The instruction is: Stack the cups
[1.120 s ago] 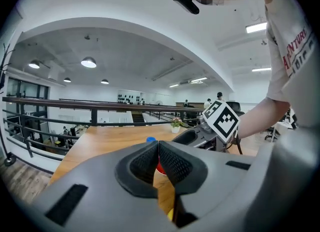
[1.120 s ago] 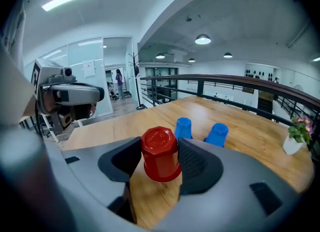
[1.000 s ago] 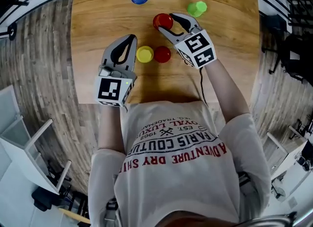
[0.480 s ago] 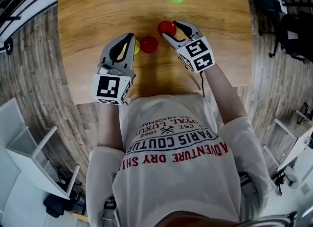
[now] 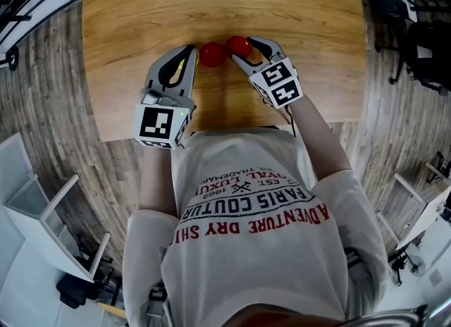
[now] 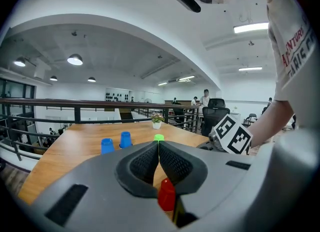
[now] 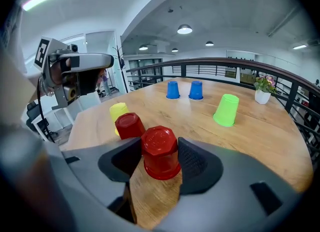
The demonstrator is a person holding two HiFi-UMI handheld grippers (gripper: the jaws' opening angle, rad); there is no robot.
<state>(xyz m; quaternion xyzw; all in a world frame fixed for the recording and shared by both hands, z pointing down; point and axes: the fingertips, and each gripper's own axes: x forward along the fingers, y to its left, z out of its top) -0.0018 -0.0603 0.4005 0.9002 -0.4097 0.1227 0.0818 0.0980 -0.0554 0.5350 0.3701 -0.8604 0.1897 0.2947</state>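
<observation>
**Red cup gripped, ready to go over its twin**
Your right gripper (image 5: 243,47) pinches the held red cup (image 7: 160,151) by its glossy plastic wall. It is upside down, just right of the free red cup (image 5: 211,54). This looks like the carry step. Next, lift it above the free red cup's flat, faceted base and lower it squarely, since tapered cups nest only when aligned. Your left gripper (image 5: 189,52), jaws pressed together on nothing, sits just left of the free red cup.
</observation>
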